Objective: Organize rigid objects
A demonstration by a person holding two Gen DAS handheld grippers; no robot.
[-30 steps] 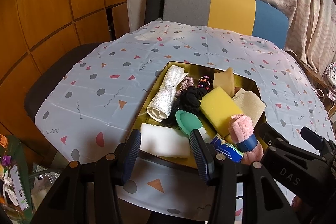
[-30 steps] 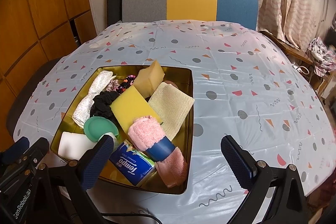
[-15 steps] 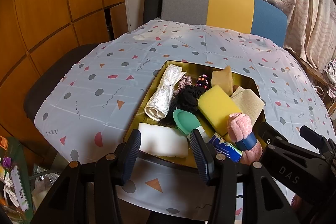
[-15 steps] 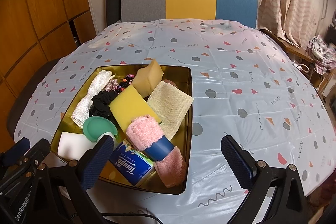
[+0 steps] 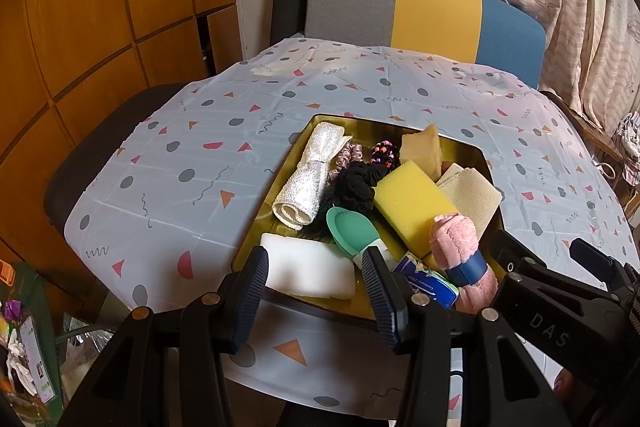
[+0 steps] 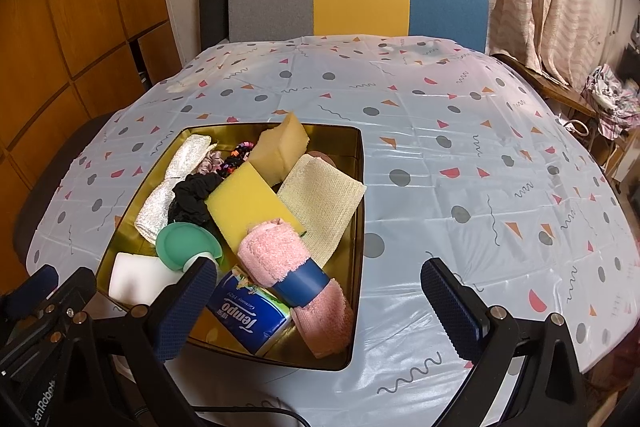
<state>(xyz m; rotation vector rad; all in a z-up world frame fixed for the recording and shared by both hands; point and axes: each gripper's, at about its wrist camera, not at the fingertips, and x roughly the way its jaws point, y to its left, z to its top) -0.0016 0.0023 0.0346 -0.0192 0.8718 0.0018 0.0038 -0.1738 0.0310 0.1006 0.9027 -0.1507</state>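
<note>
Here, a gold tray (image 6: 362,187) is seen on the patterned tablecloth (image 6: 460,131), filled with a yellow sponge (image 6: 250,205), tan sponge (image 6: 280,147), white block (image 5: 310,269), green lid (image 6: 186,245), pink roll (image 6: 280,261), tissue pack (image 6: 250,321) and black scrunchie (image 5: 354,185). The left gripper (image 5: 316,297) is held with jaws apart, nothing gripped, before the white block. The right gripper (image 6: 320,307) is spread wide at the tray's near right corner, empty.

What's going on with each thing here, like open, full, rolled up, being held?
Left gripper: open, holding nothing.
Right gripper: open wide, holding nothing.
Gold tray: heaped full.
Pink towel: rolled, banded blue.
Silver cloth: rolled.
Tissue pack: lying flat.
</note>
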